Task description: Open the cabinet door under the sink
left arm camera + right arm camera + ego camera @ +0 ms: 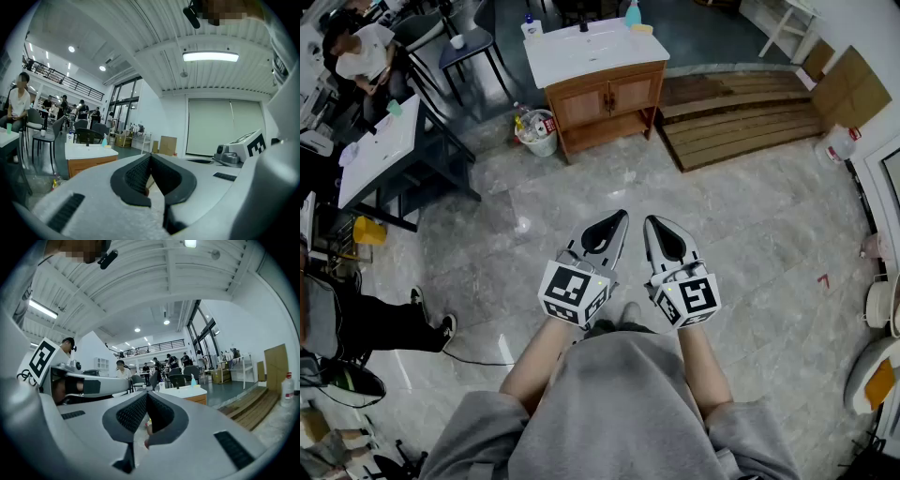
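Observation:
The sink cabinet point(605, 98) stands far ahead across the marble floor: a wooden base with a white top and two doors, both closed. It also shows small in the left gripper view as the cabinet point(89, 161) and in the right gripper view as the cabinet point(193, 394). My left gripper point(617, 217) and right gripper point(653, 223) are held side by side, level, close to my body and well short of the cabinet. Both are shut with nothing between them; the left gripper point(150, 159) and the right gripper point(146, 397) show their pads meeting at the tips.
A white basket of bottles point(539, 131) sits at the cabinet's left. A low wooden platform point(741, 117) lies to its right, with cardboard point(848, 89) beyond. A dark table with a white top point(380, 155), chairs and seated people fill the left side.

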